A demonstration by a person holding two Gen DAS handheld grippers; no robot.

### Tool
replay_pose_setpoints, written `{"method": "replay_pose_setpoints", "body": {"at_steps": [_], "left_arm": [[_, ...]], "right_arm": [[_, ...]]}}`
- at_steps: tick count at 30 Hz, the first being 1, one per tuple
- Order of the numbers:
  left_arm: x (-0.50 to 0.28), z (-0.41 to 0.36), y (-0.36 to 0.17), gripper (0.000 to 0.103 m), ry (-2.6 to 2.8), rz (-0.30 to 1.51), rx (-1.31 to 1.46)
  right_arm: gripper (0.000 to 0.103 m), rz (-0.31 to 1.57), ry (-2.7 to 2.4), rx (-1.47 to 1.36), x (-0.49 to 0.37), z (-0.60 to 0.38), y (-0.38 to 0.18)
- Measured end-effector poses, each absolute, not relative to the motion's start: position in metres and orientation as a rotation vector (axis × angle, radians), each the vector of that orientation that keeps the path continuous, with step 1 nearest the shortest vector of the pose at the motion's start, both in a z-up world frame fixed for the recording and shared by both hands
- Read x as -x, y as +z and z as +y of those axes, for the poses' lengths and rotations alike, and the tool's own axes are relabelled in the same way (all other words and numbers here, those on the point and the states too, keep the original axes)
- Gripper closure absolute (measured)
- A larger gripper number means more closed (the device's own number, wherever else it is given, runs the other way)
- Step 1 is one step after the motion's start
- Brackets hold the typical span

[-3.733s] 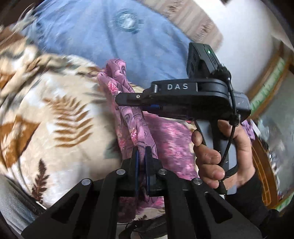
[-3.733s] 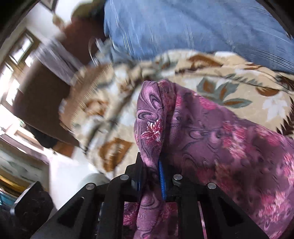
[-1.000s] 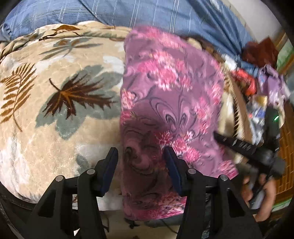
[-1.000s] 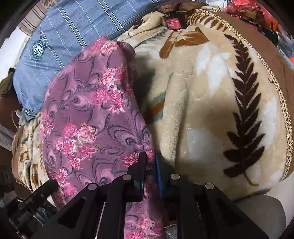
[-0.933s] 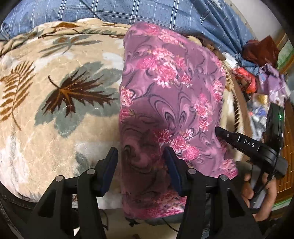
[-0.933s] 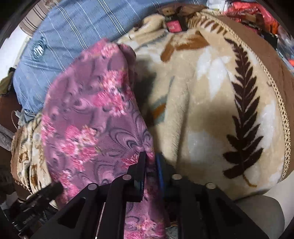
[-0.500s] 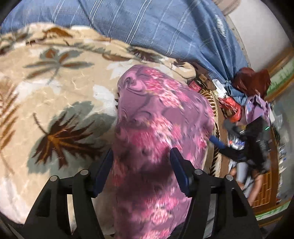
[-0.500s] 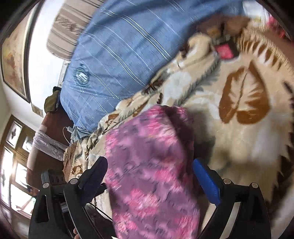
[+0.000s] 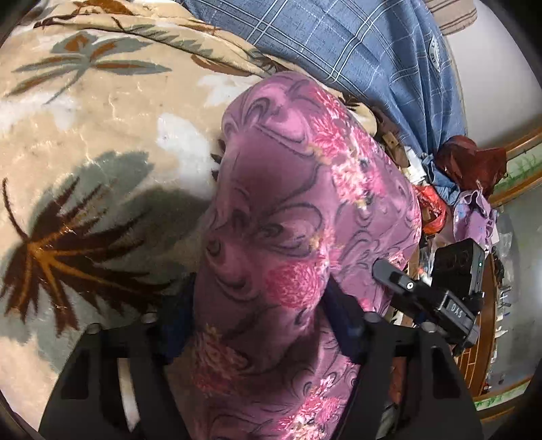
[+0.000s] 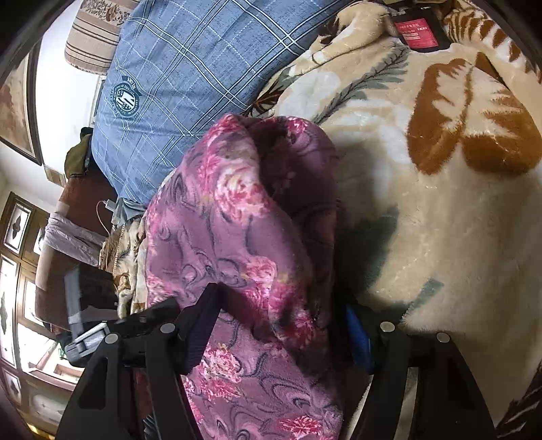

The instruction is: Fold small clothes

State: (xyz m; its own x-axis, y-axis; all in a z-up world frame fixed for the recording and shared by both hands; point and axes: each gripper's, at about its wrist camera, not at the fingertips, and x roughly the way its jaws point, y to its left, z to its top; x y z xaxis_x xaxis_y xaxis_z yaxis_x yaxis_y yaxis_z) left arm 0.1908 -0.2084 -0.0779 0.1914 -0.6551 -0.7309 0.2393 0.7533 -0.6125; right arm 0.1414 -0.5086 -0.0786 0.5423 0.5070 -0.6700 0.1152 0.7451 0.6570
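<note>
A purple garment with pink flowers [image 9: 298, 220] lies as a long folded strip on the beige leaf-patterned blanket [image 9: 84, 142]. My left gripper [image 9: 261, 325] is open, its jaws wide apart on either side of the strip's near end. My right gripper [image 10: 281, 325] is open too, straddling the same garment [image 10: 237, 237] from the other side. The right gripper's body also shows in the left wrist view [image 9: 437, 301], at the garment's right edge. Neither gripper holds cloth.
A blue plaid pillow [image 10: 189, 67] lies behind the garment. A red-labelled packet [image 10: 416, 30] rests on the blanket [image 10: 440, 169] at the far right. Piled clothes and clutter [image 9: 471, 189] sit past the bed's right edge. A wooden window [image 10: 17, 270] stands at the left.
Both grippers held the garment at first. The left one let go first, and the right one, still shut one second ago, has since opened. The garment now lies flat, both grippers open over it.
</note>
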Motion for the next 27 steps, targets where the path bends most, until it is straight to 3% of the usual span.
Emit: {"method": "replay_pose_setpoints", "body": {"at_steps": [1,4,7,17,27], "left_arm": [[-0.189,-0.209,-0.076,0.050,-0.646,1.224,0.394],[-0.182,-0.208,-0.067,0.067,-0.649,1.212,0.393],[-0.176,-0.199,-0.059,0.073,-0.656,1.215,0.443],[-0.156,-0.123,-0.019,0.074,-0.663,1.120,0.533],[-0.185,-0.043,0.007,0.074,-0.614,1.038,0.584]], "right_arm": [[0.054,0.993,0.262,-0.728,-0.141,-0.509,-0.081],[0.070,0.991,0.265,-0.731,-0.140,-0.507,-0.081],[0.082,0.956,0.290,-0.725,-0.133,-0.502,-0.072],[0.085,0.872,0.422,-0.745,-0.119,-0.440,-0.039],[0.085,0.854,0.524,-0.750,-0.175,-0.366,-0.017]]}}
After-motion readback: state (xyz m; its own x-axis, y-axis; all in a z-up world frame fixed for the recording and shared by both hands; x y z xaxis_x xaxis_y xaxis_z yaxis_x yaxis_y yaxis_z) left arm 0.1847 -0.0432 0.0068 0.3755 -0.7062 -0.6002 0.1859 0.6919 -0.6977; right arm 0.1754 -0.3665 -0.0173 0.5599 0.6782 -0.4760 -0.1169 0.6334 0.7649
